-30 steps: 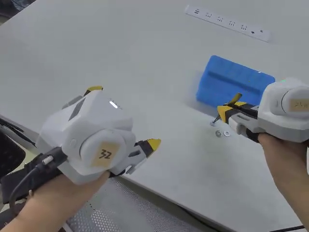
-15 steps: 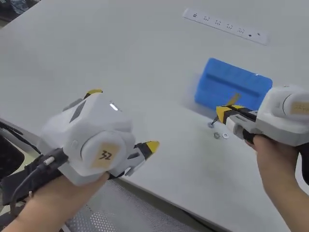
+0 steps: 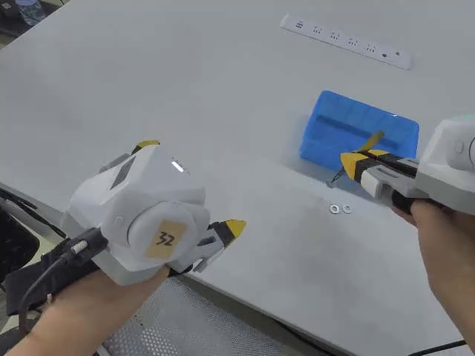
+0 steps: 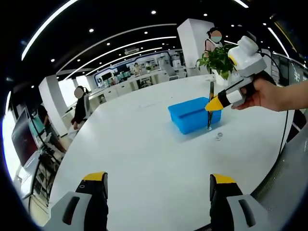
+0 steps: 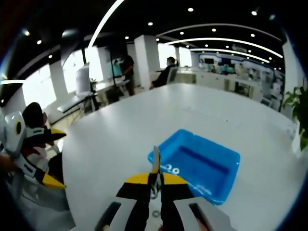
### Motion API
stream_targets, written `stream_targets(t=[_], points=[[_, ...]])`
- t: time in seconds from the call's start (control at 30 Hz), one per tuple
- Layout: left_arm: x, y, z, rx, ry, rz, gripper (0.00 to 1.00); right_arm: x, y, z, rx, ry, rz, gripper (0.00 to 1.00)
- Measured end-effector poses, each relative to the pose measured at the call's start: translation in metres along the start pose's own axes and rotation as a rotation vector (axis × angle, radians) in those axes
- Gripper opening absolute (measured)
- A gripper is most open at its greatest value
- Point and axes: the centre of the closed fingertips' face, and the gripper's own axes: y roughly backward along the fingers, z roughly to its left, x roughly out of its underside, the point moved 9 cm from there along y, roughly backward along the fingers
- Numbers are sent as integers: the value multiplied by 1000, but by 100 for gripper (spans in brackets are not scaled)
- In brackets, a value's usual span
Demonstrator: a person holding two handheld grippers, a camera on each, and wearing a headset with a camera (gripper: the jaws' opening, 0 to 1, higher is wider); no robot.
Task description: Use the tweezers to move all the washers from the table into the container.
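- Left gripper (image 3: 190, 183): jaws spread, empty, over the worktop's (image 3: 185, 89) near edge.
- Right gripper (image 3: 350, 163): jaws pinching the tweezers (image 3: 373, 139), whose tip is near the washers (image 3: 335, 209).
- The two washers lie flat just beside the blue container (image 3: 356, 122). They look light, thin and probably slippery, so nip one across its rim.

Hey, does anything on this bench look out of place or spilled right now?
Nothing looks spilled or damaged. Two washers lie loose on the table beside the blue container; the right gripper holds the tweezers near them.
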Motion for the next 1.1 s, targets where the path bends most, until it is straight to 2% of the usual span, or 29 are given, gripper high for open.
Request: stream_targets(t=[0.1, 0.3, 0.5, 0.7, 0.87, 1.1], points=[[0, 0, 0, 0, 1, -1, 89, -10, 2, -1, 19, 49, -24, 4], [0, 0, 0, -1, 1, 0, 89, -32, 5, -9, 34, 43, -76, 4], [0, 0, 0, 1, -5, 5, 88, -40, 0, -20, 75, 54, -103, 4], [0, 0, 0, 2, -6, 7, 88, -38, -6, -30, 108, 45, -98, 4], [0, 0, 0, 3, -8, 8, 88, -27, -17, -37, 132, 22, -81, 4], [1, 0, -1, 8, -13, 14, 87, -15, -38, -43, 127, -11, -47, 4]])
